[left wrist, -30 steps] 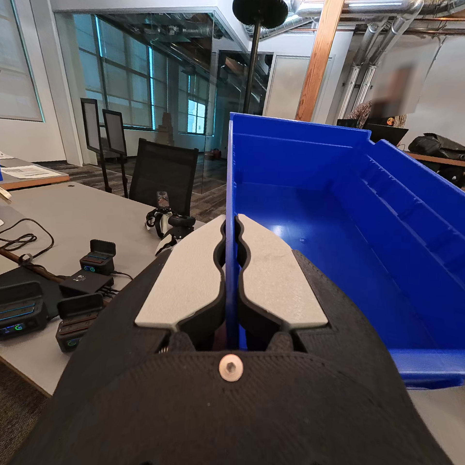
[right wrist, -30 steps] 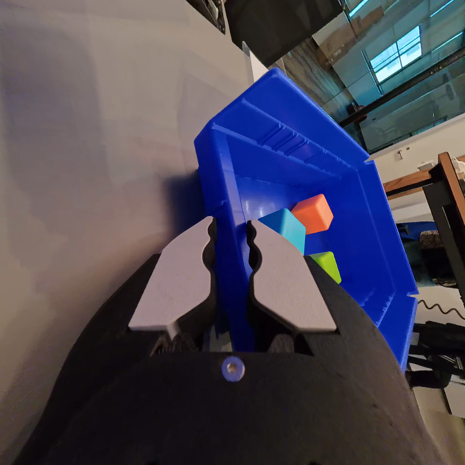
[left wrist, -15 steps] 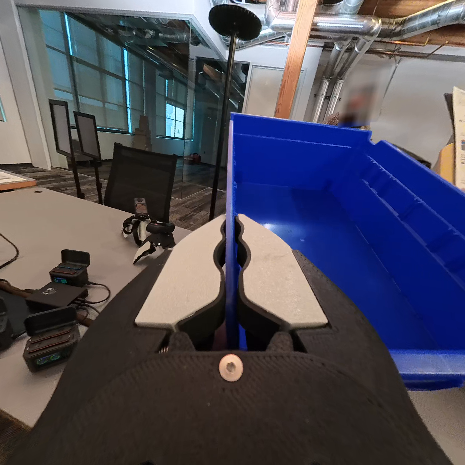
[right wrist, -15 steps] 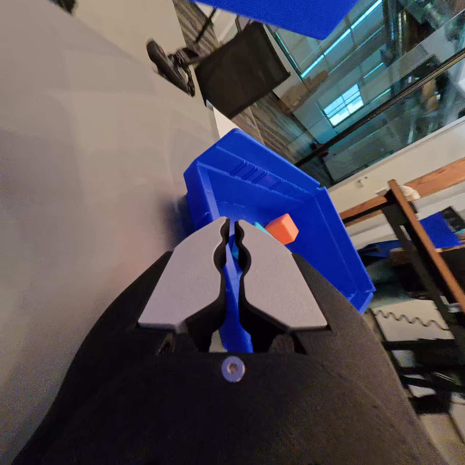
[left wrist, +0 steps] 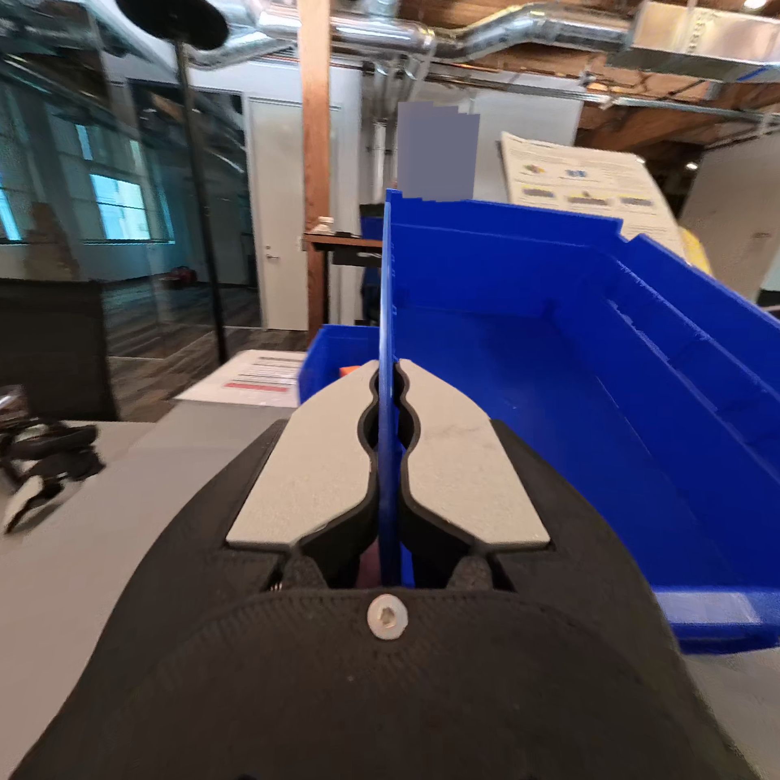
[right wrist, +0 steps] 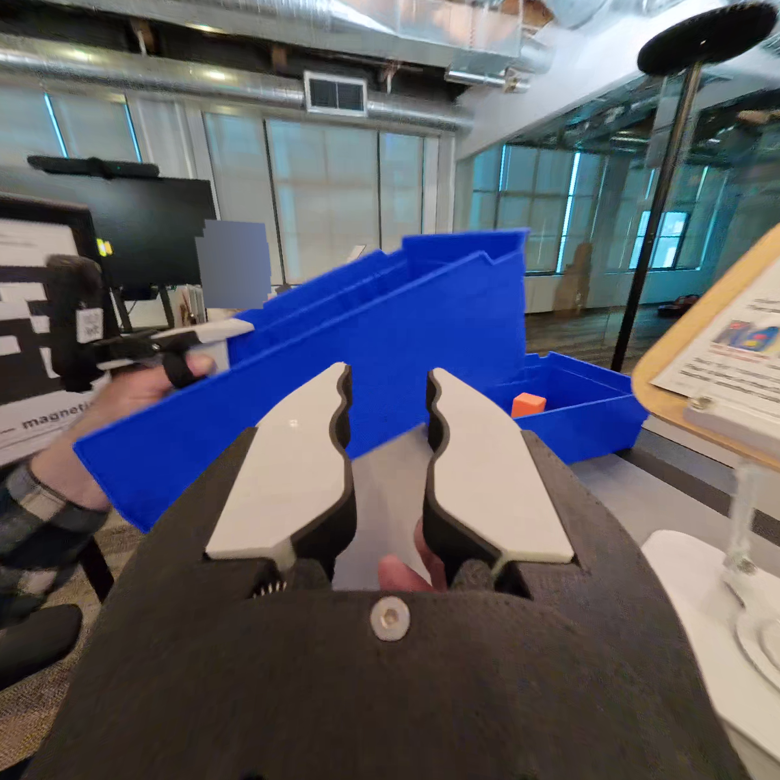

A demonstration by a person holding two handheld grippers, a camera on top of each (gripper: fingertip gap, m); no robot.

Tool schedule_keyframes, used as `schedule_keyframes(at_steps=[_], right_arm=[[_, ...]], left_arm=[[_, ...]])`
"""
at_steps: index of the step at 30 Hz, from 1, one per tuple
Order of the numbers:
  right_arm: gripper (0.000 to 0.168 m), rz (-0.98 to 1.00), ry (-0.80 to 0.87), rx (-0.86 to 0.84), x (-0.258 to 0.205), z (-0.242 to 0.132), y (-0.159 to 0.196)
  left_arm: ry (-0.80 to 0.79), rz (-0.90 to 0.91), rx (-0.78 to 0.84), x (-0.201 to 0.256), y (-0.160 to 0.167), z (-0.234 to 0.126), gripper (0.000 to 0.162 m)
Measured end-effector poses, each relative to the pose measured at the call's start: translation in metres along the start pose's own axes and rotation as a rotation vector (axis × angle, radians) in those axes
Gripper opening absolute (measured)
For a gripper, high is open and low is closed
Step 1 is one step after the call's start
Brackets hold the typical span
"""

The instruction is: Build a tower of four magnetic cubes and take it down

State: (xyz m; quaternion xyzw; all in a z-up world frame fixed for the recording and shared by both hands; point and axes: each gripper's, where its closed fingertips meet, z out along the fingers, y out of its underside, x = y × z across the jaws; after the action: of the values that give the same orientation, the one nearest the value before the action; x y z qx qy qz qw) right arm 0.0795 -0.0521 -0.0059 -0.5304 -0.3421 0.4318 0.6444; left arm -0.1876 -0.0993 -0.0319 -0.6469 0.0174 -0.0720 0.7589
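Observation:
My left gripper point(left wrist: 386, 368) is shut on the side wall of an empty blue bin point(left wrist: 548, 380) and holds it tilted above the table. The right wrist view shows that same bin point(right wrist: 380, 358) from outside, with the left gripper point(right wrist: 211, 333) clamped on its far end. My right gripper point(right wrist: 386, 405) is open and empty, close in front of the held bin's wall without touching it. A second blue bin point(right wrist: 591, 401) stands on the table to the right with an orange cube point(right wrist: 527, 403) in it. This bin point(left wrist: 337, 358) and the cube point(left wrist: 348, 371) also show in the left wrist view. Other cubes are hidden.
A sign on a wooden board with a white base point(right wrist: 717, 633) stands close on the right. A person's hand point(right wrist: 126, 388) holds the left gripper. A printed sheet point(left wrist: 257, 375) and black gear point(left wrist: 42, 447) lie on the grey table point(left wrist: 126, 548). A black pole point(right wrist: 650, 236) stands behind. One gripper's finger ends stand about 25 cm off the other's.
My right gripper, shut on the wall of the bin with cubes half a second ago, has let go, opened and swung away. My left gripper has turned right, still clamped on the empty bin.

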Motion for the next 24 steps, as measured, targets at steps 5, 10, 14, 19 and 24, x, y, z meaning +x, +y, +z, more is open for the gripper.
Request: schedule_keyframes(at_steps=[5, 10, 14, 19, 24], right_arm=[[0.05, 0.04, 0.125, 0.088, 0.007, -0.083, -0.025], [0.061, 0.028, 0.244, 0.196, 0.003, -0.16, -0.027], [0.063, -0.04, 0.424, 0.218, 0.012, -0.213, -0.029], [0.058, -0.035, 0.576, 0.168, 0.049, -0.263, -0.024], [0.051, -0.01, 0.641, 0.153, 0.088, -0.299, -0.028]], left_arm=[[0.181, 0.001, -0.026, 0.09, 0.012, 0.027, 0.003], [0.412, -0.031, -0.113, 0.18, 0.039, 0.051, 0.003], [0.593, -0.012, -0.213, 0.263, 0.072, 0.072, 0.002], [0.697, -0.023, -0.252, 0.336, 0.099, 0.106, 0.002], [0.767, -0.089, -0.308, 0.389, 0.124, 0.132, 0.007]])
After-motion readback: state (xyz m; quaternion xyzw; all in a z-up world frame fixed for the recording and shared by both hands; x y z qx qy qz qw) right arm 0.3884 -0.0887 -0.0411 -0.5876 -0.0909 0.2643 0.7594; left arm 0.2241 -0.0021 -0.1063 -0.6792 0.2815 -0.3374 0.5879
